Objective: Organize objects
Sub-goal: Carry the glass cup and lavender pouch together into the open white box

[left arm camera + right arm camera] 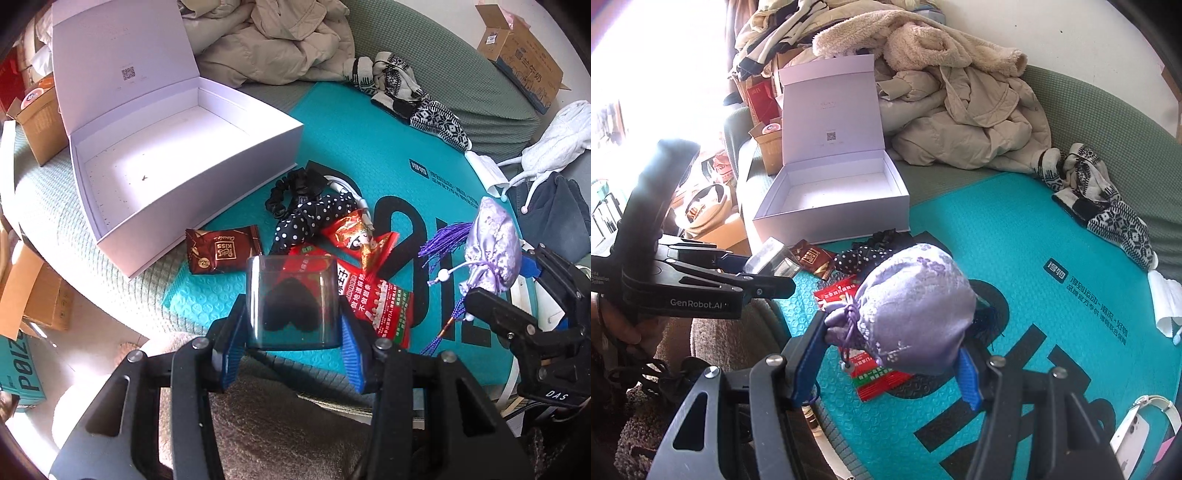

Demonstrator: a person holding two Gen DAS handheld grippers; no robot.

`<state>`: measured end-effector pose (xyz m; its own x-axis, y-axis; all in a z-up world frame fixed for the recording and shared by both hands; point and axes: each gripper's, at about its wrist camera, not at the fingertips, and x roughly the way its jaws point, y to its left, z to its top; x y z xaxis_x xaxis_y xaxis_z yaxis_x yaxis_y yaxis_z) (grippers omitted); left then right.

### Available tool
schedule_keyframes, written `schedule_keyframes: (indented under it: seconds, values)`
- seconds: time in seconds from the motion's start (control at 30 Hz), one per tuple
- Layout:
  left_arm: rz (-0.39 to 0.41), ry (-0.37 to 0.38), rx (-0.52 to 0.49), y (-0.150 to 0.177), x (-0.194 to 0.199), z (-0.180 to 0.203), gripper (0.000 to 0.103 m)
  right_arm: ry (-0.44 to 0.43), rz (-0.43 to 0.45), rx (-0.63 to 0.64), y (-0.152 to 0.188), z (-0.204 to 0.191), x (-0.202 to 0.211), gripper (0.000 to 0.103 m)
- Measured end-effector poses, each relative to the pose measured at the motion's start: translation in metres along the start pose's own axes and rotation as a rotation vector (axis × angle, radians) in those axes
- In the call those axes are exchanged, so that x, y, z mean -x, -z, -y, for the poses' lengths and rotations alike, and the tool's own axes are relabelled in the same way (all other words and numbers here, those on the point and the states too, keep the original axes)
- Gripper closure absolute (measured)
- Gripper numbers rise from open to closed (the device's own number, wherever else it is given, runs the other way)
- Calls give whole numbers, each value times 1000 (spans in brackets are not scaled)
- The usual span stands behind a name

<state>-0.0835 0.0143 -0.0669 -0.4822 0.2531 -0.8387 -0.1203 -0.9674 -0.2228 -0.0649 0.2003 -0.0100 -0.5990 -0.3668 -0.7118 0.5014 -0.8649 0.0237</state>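
My left gripper (pixel 293 325) is shut on a clear grey plastic case (pixel 293 302) with a dark heart-shaped thing inside, held above the teal mat (pixel 388 147). My right gripper (pixel 894 354) is shut on a lilac satin pouch (pixel 916 310) with a purple tassel (pixel 445 238), also lifted; the pouch shows in the left wrist view (pixel 491 243). An open white box (pixel 177 155) stands empty at the left, lid up. On the mat lie a brown chocolate packet (pixel 221 253), red snack packets (pixel 373 291), a polka-dot scrunchie (pixel 314 218) and a black scrunchie (pixel 284 192).
A beige coat pile (pixel 960 99) lies behind the box. Patterned knit socks (pixel 1104 206) lie at the mat's far edge. Cardboard boxes (pixel 40 122) stand at the left and far right. A white phone (pixel 1130 439) and a strap lie at the near right.
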Motion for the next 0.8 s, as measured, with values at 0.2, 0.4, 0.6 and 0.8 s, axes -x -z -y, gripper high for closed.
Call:
schedule_keyframes:
  seconds: [0.2, 0.4, 0.6, 0.8]
  values:
    - [33, -48, 34, 13, 27, -13, 60, -53, 19, 53, -5, -22, 2, 40]
    - [66, -94, 82, 27, 51, -30, 60, -99, 29, 111, -9, -45, 2, 40]
    - [92, -120, 125, 40, 69, -47, 60, -138, 47, 188, -18, -68, -1, 40]
    - [113, -161, 148, 43, 86, -62, 60, -171, 60, 262, -31, -89, -8, 40]
